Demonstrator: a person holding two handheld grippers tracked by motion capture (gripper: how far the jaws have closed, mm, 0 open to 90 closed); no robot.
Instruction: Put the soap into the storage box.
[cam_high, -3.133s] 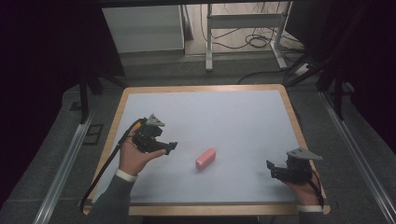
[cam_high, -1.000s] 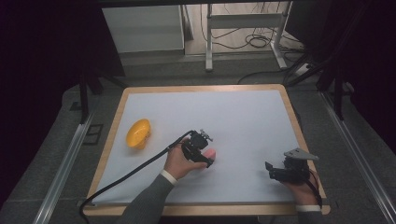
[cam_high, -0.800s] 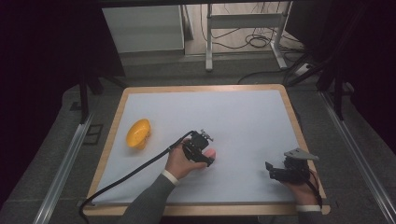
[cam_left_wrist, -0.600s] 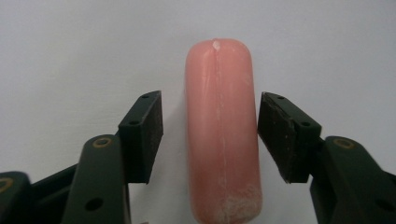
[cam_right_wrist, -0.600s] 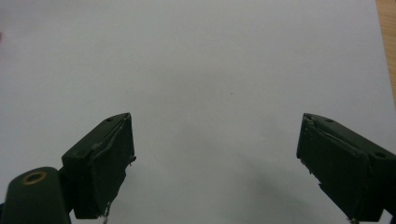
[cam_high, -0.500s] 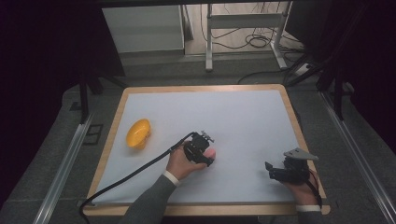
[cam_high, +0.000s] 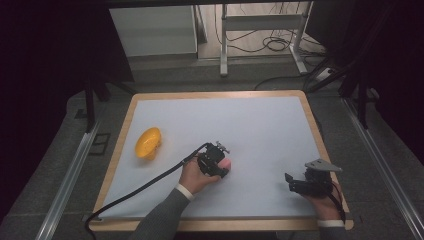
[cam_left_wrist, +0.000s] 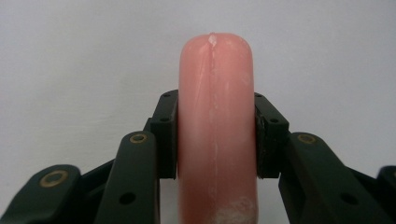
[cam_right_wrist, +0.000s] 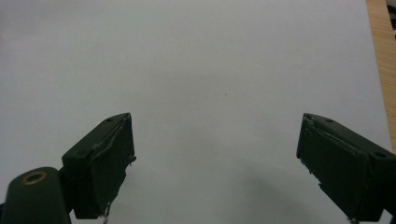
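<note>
A pink rounded bar (cam_left_wrist: 215, 130) lies on the white table sheet, and my left gripper (cam_left_wrist: 215, 135) is shut on it, one pad on each long side. From above, the left gripper (cam_high: 220, 166) sits near the table's middle with the pink bar (cam_high: 227, 164) peeking out at its tip. My right gripper (cam_high: 291, 183) rests low at the front right, open, and in the right gripper view (cam_right_wrist: 215, 168) its jaws stand wide apart over bare sheet. A yellow bowl-like object (cam_high: 148, 143) lies at the left of the sheet.
The white sheet (cam_high: 260, 130) covers a wooden-edged table (cam_high: 215, 94). A black cable (cam_high: 140, 190) trails from the left gripper to the front left corner. Metal rails (cam_high: 70, 170) run along both sides of the table on the floor.
The left gripper moved from the left side to the middle and closed on the pink bar; a yellow object now lies at the left. In the last second little has moved.
</note>
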